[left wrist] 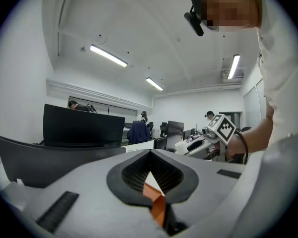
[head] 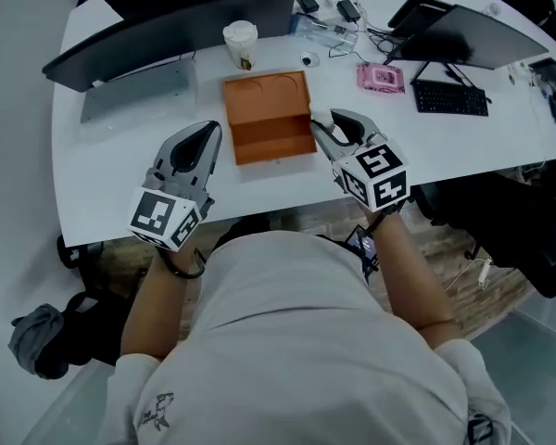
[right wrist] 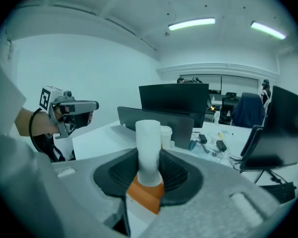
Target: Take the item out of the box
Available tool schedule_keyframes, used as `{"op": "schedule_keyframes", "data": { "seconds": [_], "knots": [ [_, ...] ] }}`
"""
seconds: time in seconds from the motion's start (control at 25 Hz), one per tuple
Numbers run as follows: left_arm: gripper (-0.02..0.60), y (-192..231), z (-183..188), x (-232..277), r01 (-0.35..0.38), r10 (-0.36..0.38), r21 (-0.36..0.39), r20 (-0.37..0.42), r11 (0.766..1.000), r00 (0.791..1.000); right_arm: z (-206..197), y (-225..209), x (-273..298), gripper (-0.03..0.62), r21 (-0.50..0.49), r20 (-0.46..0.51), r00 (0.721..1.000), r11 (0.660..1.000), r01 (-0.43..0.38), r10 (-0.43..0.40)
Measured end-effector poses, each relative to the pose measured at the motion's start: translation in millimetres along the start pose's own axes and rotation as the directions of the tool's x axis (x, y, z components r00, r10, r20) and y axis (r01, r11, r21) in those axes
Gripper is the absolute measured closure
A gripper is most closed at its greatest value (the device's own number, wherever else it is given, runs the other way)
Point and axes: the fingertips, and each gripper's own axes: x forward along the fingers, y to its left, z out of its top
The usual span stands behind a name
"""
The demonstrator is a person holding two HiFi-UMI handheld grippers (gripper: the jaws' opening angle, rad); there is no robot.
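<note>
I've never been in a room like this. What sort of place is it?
Most likely an office: a long white desk with monitors and a keyboard on it, strip lights overhead, and more screens behind.

This is an open-plan office. A long white table (head: pixel 102 193) carries dark monitors (head: pixel 167 31) along its far edge, a black keyboard (head: pixel 451 98) near its right end, a paper cup (head: pixel 240 43), and a tangle of chargers and cables (head: pixel 338 17) toward the far right corner. Beyond it are more rows of screens (left wrist: pixel 176 128), a dark blue office chair (left wrist: pixel 138 132) and people (left wrist: pixel 209 115) at other tables. Strip lights (left wrist: pixel 108 56) run across the white ceiling.
</note>
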Motion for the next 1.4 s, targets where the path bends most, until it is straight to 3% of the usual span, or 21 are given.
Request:
{"op": "schedule_keyframes", "data": {
  "seconds": [0.12,0.56,1.0,1.4],
  "knots": [
    [0.583,-2,13,-4,-0.012,0.011,0.004,0.023,1.0,1.0,4,-8,-13,0.468,0.002,0.026,1.0,1.0,0.018,-0.018],
    [0.583,-50,-2,-16,-0.027,0.027,0.006,0.012,1.0,1.0,-12,-3,-60,0.468,-0.035,0.108,0.994,0.999,0.008,-0.004],
    [0.583,-156,-36,-42,-0.035,0.035,-0.027,0.003,0.999,0.999,-75,21,-147,0.468,-0.038,0.166,0.985,0.999,-0.035,0.041],
    [0.583,-253,-46,-66,-0.048,0.047,-0.04,-0.028,0.998,0.999,-121,34,-231,0.468,-0.003,0.217,0.973,0.997,-0.077,0.076]
  ]
}}
